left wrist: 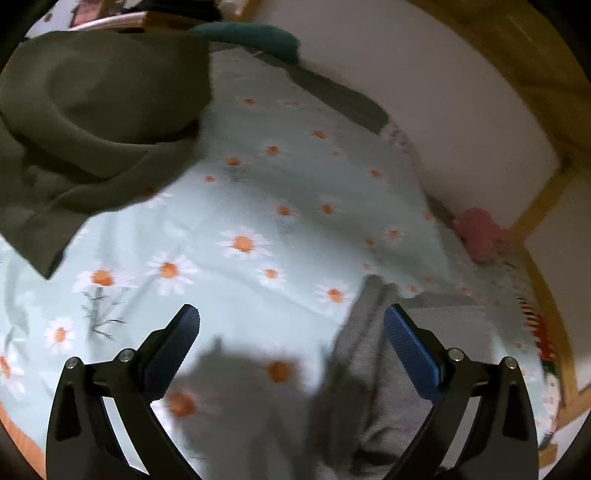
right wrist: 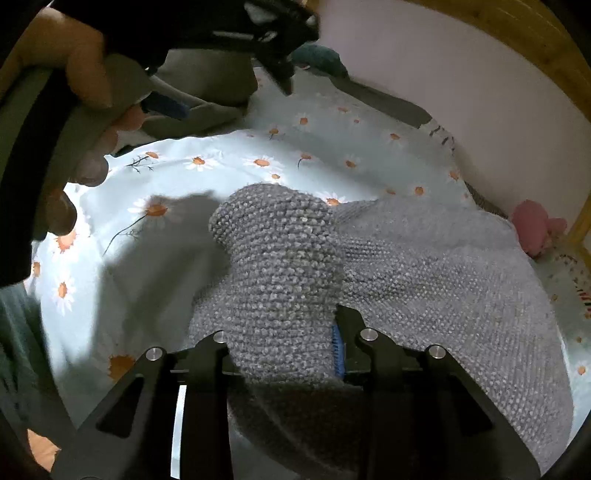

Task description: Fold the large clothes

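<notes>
A grey knitted sweater (right wrist: 424, 266) lies on a daisy-print bedsheet (right wrist: 177, 266). My right gripper (right wrist: 284, 332) is shut on a bunched fold of the sweater and holds it raised above the rest of the garment. My left gripper (left wrist: 291, 325) is open and empty above the sheet, with part of the grey sweater (left wrist: 373, 369) under its right finger. The left gripper and the hand holding it also show at the upper left of the right wrist view (right wrist: 229, 33).
An olive green garment (left wrist: 92, 122) lies heaped at the upper left. A dark teal cloth (left wrist: 255, 37) and a pink soft toy (left wrist: 480, 236) sit near the white wall (left wrist: 424, 92). A wooden bed frame (left wrist: 543, 199) runs along the right.
</notes>
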Available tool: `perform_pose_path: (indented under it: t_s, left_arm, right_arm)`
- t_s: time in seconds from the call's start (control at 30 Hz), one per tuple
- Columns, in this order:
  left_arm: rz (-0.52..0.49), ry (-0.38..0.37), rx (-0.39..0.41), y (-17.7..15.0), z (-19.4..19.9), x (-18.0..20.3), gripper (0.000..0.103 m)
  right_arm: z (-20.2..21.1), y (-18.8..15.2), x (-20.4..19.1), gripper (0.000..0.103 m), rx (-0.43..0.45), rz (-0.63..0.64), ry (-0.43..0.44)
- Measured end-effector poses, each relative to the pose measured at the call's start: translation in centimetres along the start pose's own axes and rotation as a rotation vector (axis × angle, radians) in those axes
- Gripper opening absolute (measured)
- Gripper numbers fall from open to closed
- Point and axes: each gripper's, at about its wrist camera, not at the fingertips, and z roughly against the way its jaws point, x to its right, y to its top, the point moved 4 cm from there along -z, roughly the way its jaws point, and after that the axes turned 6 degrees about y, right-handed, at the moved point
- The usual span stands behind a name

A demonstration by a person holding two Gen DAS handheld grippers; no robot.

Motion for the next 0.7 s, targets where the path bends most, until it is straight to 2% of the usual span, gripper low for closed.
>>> perform_pose_path:
  t_s: [0.07, 0.1, 0.27, 0.37, 0.43, 0.5, 0.53, 0.57, 0.6, 0.63, 0.67, 0.7]
  left_arm:
    - [0.01, -0.067, 0.0, -0.1, 0.6, 0.9, 0.098]
    - [0.019, -0.118, -0.007, 0.1, 0.9, 1.4, 0.098]
    - [0.01, -0.297, -0.078, -0.7, 1.3, 5.4, 0.098]
    - [-0.079, -0.367, -0.095, -1.8, 1.4, 9.8, 0.098]
    - [-0.198, -0.346, -0.095, -3.4, 0.7, 13.4, 0.098]
    - [-0.346, -0.263, -0.126, -5.7, -1.5, 16.0, 0.098]
    - [-0.411, -0.194, -0.156, -6.8, -2.7, 16.4, 0.098]
    - [-0.486, -0.075, -0.186, -8.5, -4.6, 16.3, 0.098]
    - [-0.511, -0.012, -0.198, -9.7, -5.9, 15.8, 0.098]
    - [-0.502, 0.014, -0.219, -10.7, -7.1, 14.9, 0.098]
    - [-0.451, -0.013, -0.247, -11.4, -7.9, 13.8, 0.098]
    - [-0.383, -0.053, -0.259, -11.6, -8.2, 12.8, 0.098]
  right_arm:
    - [0.8, 0.2, -0.8, 0.079, 0.005, 0.025, 0.055]
    - [1.8, 0.1, -1.8, 0.1, 0.007, 0.048, 0.168]
    - [9.1, -2.2, -2.9, 0.1, 0.062, 0.126, 0.317]
    - [14.6, -3.1, 1.3, 0.1, 0.15, 0.063, 0.279]
    - [16.6, -3.3, 5.5, 0.1, 0.23, -0.068, 0.229]
    - [16.3, -3.5, 10.9, 0.1, 0.269, -0.288, 0.167]
    - [15.0, -4.0, 13.3, 0.1, 0.238, -0.401, 0.154]
    - [13.5, -4.7, 14.6, 0.1, 0.178, -0.464, 0.157]
    - [10.7, -5.9, 15.4, 0.1, 0.038, -0.504, 0.166]
    - [8.7, -7.0, 15.1, 0.1, -0.072, -0.49, 0.184]
    - [7.4, -8.2, 14.1, 0.1, -0.148, -0.455, 0.207]
    - [5.5, -10.1, 12.0, 0.1, -0.28, -0.384, 0.201]
